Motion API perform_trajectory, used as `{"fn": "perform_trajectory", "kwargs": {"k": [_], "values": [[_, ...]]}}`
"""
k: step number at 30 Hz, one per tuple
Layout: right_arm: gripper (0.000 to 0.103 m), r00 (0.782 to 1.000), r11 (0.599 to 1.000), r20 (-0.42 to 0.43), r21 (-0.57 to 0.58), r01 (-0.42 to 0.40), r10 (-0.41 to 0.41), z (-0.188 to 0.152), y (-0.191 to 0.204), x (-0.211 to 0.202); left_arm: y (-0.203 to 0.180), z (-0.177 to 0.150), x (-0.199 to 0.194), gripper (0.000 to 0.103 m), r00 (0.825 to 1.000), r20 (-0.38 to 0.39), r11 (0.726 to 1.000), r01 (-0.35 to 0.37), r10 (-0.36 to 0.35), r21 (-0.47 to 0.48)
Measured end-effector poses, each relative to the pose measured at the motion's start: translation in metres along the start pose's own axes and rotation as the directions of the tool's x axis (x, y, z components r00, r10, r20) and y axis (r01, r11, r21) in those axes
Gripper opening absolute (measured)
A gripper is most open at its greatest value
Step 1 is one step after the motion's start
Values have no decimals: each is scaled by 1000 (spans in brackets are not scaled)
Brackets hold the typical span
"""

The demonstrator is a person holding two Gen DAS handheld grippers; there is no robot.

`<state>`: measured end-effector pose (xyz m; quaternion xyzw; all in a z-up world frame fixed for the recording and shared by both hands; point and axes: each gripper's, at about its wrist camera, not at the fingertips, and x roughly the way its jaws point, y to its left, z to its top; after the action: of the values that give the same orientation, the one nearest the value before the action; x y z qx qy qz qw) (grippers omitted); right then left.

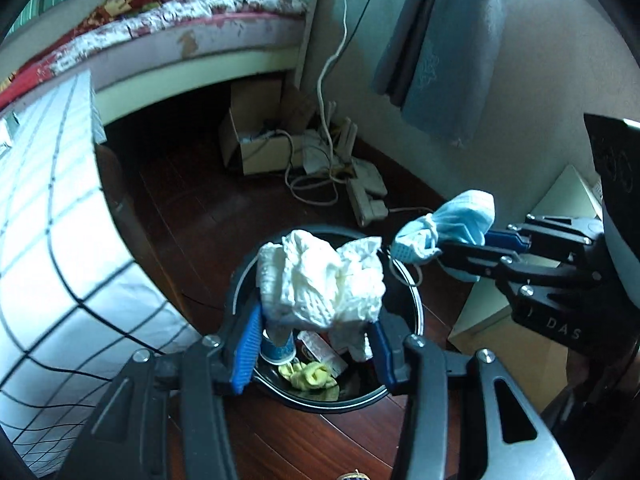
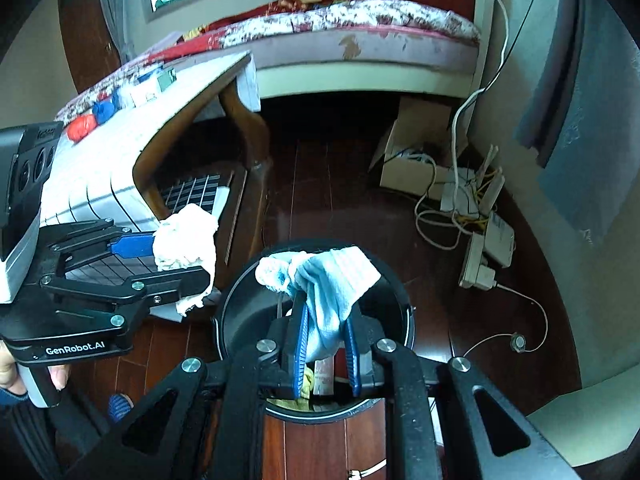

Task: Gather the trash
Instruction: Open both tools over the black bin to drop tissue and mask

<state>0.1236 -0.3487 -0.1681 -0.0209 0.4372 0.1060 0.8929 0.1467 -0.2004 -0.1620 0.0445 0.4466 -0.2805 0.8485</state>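
Note:
My left gripper (image 1: 316, 320) is shut on a crumpled white tissue (image 1: 320, 280) and holds it right above the black round trash bin (image 1: 404, 304). My right gripper (image 2: 326, 320) is shut on a light blue face mask (image 2: 324, 292) and holds it over the same bin (image 2: 240, 304). In the left wrist view the right gripper (image 1: 448, 246) with the mask (image 1: 448, 224) comes in from the right. In the right wrist view the left gripper (image 2: 176, 256) with the tissue (image 2: 186, 240) comes in from the left. Inside the bin lie a paper cup (image 1: 278, 350), a yellowish scrap (image 1: 314, 376) and a wrapper.
A table with a checked white cloth (image 2: 104, 172) stands on the left, with red and blue items (image 2: 94, 118) on it. A bed (image 2: 360, 28) is behind. A cardboard box (image 1: 256, 140), cables and power strips (image 2: 480, 248) lie on the dark wood floor by the wall. A pale box (image 1: 532, 280) stands at the right.

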Motion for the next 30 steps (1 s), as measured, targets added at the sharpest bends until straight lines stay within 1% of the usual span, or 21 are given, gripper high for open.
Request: {"fn": "perform_trajectory", "kwargs": {"k": [5,6,7,8,9,10,11,13,15,18,25,30], "values": [[18,999,1000,-35,-12,-19,19,-1,-2,13,-2,-2,13,51,1000,-28,1000,11,-10,6],[18,999,1000,-47,-11,-23,22,-2,-2,16,-1,-2,15,56,999,-29,1000,18,-18,4],[22,997,1000,-71,-5,-17,17,-2,-4,24,0,-3,17,58,999,-32,1000,24,-24,0],[43,995,1000,-95,0,5,-5,-4,-7,31,0,-3,20,74,999,-38,1000,10,-10,-3],[62,992,999,-122,9,43,-42,-5,-11,39,1,-4,24,89,999,-40,1000,-19,18,-8],[95,985,996,-149,7,85,-83,-8,-14,45,3,-4,26,94,999,-39,999,-28,27,-16],[99,981,994,-162,-1,112,-110,-9,-17,48,5,-6,27,100,999,-44,999,-34,32,-26],[99,973,990,-186,7,142,-138,-13,-23,51,10,-12,28,101,996,-43,996,-79,77,-45],[102,966,985,-197,9,170,-165,-16,-28,52,13,-17,26,102,993,-38,992,-115,113,-53],[102,965,983,-196,12,182,-176,-16,-30,48,15,-21,25,102,988,-28,985,-155,154,-70],[102,968,983,-173,2,184,-181,-13,-23,38,13,-19,19,102,983,-10,981,-185,184,-55],[102,971,983,-154,-7,182,-181,-9,-15,30,13,-16,4,102,979,21,978,-202,203,-55]]}}
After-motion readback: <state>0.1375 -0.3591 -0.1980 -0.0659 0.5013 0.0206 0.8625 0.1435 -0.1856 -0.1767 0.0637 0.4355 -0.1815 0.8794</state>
